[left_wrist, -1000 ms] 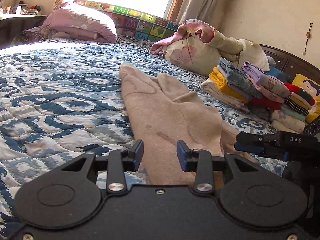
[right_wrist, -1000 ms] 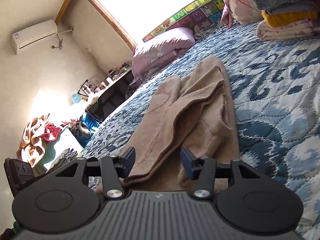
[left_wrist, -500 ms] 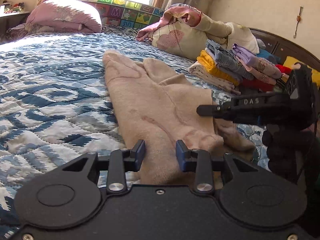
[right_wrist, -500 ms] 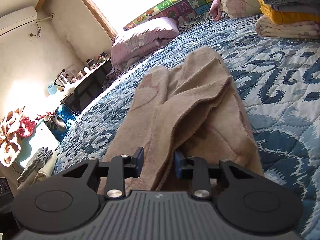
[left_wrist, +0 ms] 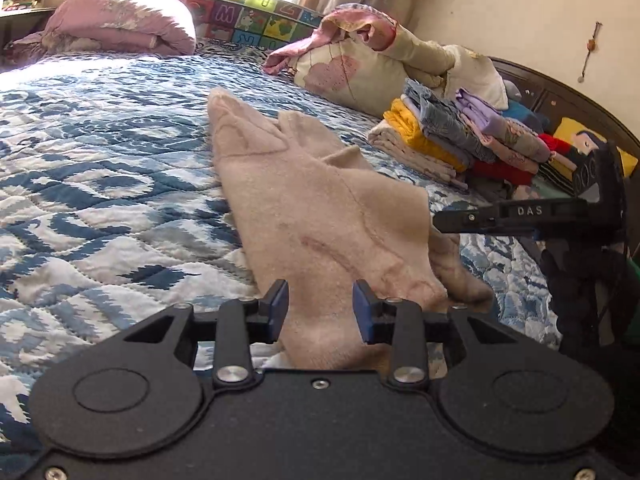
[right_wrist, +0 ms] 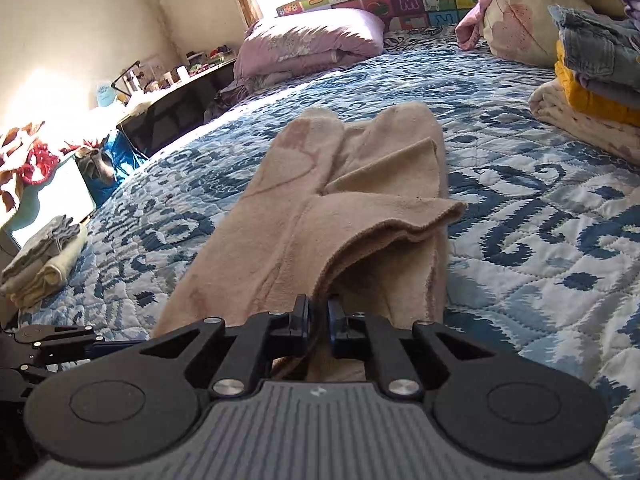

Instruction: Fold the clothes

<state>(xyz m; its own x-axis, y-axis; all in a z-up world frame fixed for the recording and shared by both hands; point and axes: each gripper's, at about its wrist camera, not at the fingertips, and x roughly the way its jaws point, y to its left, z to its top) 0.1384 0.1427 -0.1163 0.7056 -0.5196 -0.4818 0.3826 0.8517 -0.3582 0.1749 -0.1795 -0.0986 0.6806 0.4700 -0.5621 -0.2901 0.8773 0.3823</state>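
A bed [left_wrist: 100,184] fills both views, spread with a blue-and-white quilted coverlet [right_wrist: 540,240]; along its far edge stands a bright alphabet play mat [left_wrist: 248,12], with a folded mauve duvet [left_wrist: 120,24] in front of it and a cream bundle of bedding [left_wrist: 360,72] to the right; beside that bundle sits a stack of folded clothes [left_wrist: 452,136] in yellow, denim, lilac and red, close to the dark headboard [left_wrist: 560,100]; in the right wrist view a cluttered dark desk [right_wrist: 168,100] stands off the bed's left side, and a small pile of folded cloth [right_wrist: 44,256] lies at the bed's near left edge.

A beige fleece garment [left_wrist: 304,200] lies lengthwise down the middle of the coverlet, its far end flat on the bed and its near end raised toward both cameras; one edge is folded over, and a hemmed flap [right_wrist: 400,228] lifts clear of the layer beneath.

The left gripper [left_wrist: 320,308] has its jaws spread, one blue pad on each side of the garment's near end, not pressing it; the right gripper [right_wrist: 318,320] has its jaws pressed nearly together, pinching the folded edge of the garment between them; from the left wrist view the right gripper appears as a black bar marked DAS, meeting the garment's right edge.
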